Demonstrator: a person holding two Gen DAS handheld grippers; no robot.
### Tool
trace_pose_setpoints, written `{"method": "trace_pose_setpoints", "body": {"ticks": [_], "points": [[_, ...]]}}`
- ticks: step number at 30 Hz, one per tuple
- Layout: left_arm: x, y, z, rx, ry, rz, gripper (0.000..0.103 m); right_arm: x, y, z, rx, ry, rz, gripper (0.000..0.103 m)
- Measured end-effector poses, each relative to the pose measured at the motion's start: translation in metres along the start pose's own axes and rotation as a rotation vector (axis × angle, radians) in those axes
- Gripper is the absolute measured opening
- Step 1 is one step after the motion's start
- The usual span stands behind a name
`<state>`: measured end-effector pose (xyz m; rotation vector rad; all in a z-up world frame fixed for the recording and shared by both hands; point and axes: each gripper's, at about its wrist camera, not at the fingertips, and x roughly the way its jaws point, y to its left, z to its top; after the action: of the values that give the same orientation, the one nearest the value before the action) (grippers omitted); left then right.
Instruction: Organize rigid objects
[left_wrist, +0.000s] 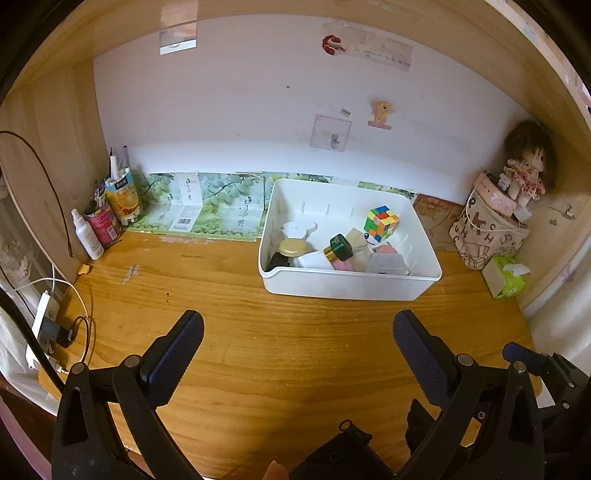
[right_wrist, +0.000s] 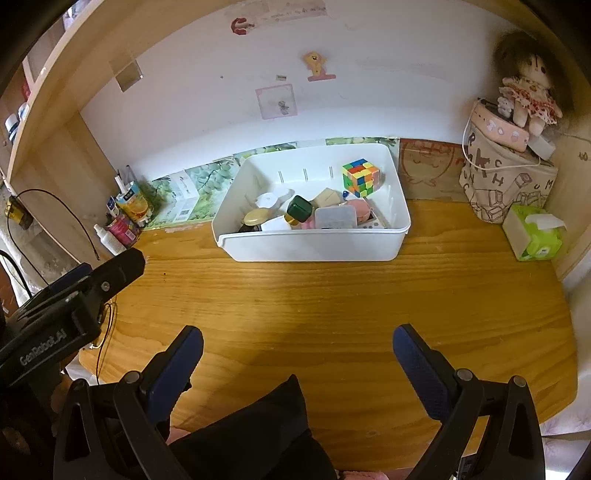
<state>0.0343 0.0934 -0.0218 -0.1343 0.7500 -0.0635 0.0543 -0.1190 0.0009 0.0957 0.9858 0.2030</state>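
Observation:
A white plastic bin (left_wrist: 351, 286) (right_wrist: 314, 247) stands on the wooden desk toward the back. Inside it lie a colourful puzzle cube (left_wrist: 381, 223) (right_wrist: 361, 177), a dark green capped bottle (left_wrist: 340, 246) (right_wrist: 298, 209), a gold-lidded jar (left_wrist: 291, 247) (right_wrist: 256, 216), a clear lidded box (right_wrist: 335, 217) and several other small items. My left gripper (left_wrist: 298, 332) hovers open over bare desk in front of the bin, nothing between its fingers. My right gripper (right_wrist: 298, 345) is also open and holds nothing, nearer the desk's front edge. The left gripper's body (right_wrist: 74, 295) shows at the left of the right wrist view.
Cups with pens and a spray bottle (left_wrist: 86, 234) crowd the back left corner. A printed fabric bag with a doll (left_wrist: 528, 166) on top and a green tissue pack (left_wrist: 508, 277) (right_wrist: 535, 232) fill the right corner. A power strip and cables (left_wrist: 46, 325) hang at the left edge.

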Motion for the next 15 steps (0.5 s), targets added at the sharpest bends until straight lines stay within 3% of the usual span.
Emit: {"method": "trace_pose_setpoints", "body": {"ticks": [15], "points": [[0.0050,-0.0095,0.0008,0.037,0.003,-0.007,0.102,0.0087,-0.0025,0.0016,0.006,0.027,-0.012,0.103]]}}
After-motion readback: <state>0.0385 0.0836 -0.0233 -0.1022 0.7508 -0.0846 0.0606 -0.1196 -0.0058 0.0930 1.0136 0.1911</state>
